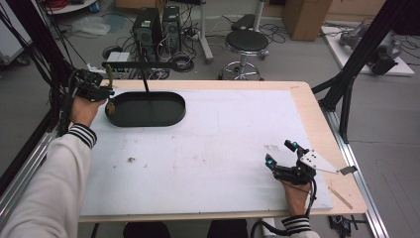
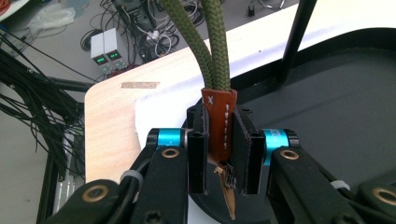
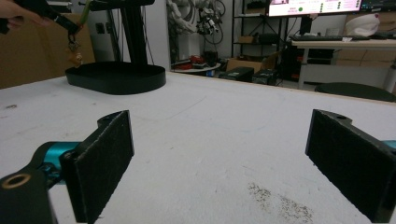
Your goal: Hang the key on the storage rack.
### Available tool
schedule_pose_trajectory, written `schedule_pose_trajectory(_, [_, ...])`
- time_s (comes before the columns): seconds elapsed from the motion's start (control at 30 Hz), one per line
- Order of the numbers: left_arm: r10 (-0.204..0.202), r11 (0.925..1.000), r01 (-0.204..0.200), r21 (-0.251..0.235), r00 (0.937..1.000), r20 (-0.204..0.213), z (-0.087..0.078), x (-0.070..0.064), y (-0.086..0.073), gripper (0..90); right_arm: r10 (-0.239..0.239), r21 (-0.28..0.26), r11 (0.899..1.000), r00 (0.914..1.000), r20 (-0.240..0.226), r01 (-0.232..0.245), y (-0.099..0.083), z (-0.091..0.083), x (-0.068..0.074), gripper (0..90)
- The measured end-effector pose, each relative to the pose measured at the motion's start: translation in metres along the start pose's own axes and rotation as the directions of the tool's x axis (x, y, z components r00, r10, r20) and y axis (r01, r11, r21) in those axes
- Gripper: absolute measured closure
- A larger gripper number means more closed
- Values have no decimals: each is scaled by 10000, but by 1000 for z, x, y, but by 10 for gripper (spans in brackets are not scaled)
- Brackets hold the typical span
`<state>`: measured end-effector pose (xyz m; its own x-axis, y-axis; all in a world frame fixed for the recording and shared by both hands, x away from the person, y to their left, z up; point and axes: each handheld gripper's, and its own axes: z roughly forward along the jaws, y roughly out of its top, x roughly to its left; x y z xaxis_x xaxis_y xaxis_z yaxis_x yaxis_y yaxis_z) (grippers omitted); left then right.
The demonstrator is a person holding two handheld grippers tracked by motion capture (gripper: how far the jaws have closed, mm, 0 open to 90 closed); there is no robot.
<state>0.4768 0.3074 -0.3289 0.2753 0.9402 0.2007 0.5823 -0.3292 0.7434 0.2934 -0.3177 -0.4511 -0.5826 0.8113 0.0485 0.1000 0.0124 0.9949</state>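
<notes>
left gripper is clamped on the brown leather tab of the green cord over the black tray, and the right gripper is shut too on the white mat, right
Not quite. The left gripper is clamped on the brown leather tab of the green cord at the black tray, but the right gripper is open: the right gripper view shows its jaws wide apart over the white mat, holding nothing.

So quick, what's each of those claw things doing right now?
Left gripper: shut on the brown leather tab of an olive rope loop, at the black tray.
Right gripper: open, holding nothing, low over the white table mat.
</notes>
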Motion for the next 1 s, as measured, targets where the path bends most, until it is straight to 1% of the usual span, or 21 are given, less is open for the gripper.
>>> schedule_pose_trajectory(0.3, [-404,9992,404,-1,9991,148,8,6,-3,773,26,10,10000,10000,3,-26,0,0,0,68])
schedule_pose_trajectory(0.4, [-424,9991,425,-66,9989,205,10,8,-4,772,-28,-13,10000,10000,6,28,0,0,0,68])
schedule_pose_trajectory(0.5, [-575,9980,586,-246,9973,462,11,10,-5,752,5,12,10000,10000,-5,-5,0,0,0,68])
schedule_pose_trajectory(0.53, [-572,9975,595,-382,9966,596,12,12,-7,720,-7,9,10000,10000,-3,7,0,0,0,68])
schedule_pose_trajectory(0.57, [-649,9965,685,-474,9952,734,14,13,-8,584,-1,9,10000,10000,-4,1,0,0,0,68])
schedule_pose_trajectory(0.6, [-731,9961,772,-430,9932,904,15,14,-9,454,4,8,10000,10000,0,-4,0,0,0,68])
schedule_pose_trajectory(0.63, [-761,9956,810,-464,9923,976,15,15,-10,358,29,21,10000,10000,8,-30,0,0,0,68])
schedule_pose_trajectory(0.67, [-753,9950,812,-576,9924,978,15,15,-11,291,-28,1,10000,10000,4,28,0,0,0,68])
schedule_pose_trajectory(0.7, [-759,9941,843,-684,9902,1172,14,15,-13,224,-55,11,10000,10000,9,55,0,0,1,68])
schedule_pose_trajectory(0.73, [-753,9914,893,-958,9872,1410,11,15,-16,181,-54,20,10000,10000,13,54,0,0,1,68])
schedule_pose_trajectory(0.77, [-721,9855,963,-1399,9830,1689,8,15,-19,144,-92,28,10000,10000,3,92,0,0,1,68])
schedule_pose_trajectory(0.8, [-686,9768,1064,-1857,9775,1993,3,14,-23,113,-68,17,10000,10000,5,68,0,0,1,68])
schedule_pose_trajectory(0.87, [-446,9550,1171,-2725,9650,2586,-7,13,-31,53,-47,6,10000,10000,-11,47,0,0,1,68])
schedule_pose_trajectory(0.9, [-363,9429,1272,-3078,9580,2846,-14,12,-36,23,-57,5,10000,10000,-15,57,0,0,1,68])
schedule_pose_trajectory(0.93, [-228,9264,1343,-3518,9525,3036,-22,10,-42,17,-101,9,9999,9999,-9,101,0,1,1,68])
schedule_pose_trajectory(0.97, [-110,9084,1367,-3952,9526,3041,-29,6,-48,17,-92,80,9999,10000,-6,92,0,1,1,68])
schedule_pose_trajectory(1.0, [127,8954,1301,-4258,9485,3165,-36,3,-54,17,-171,91,9998,9999,-19,171,0,1,1,68])
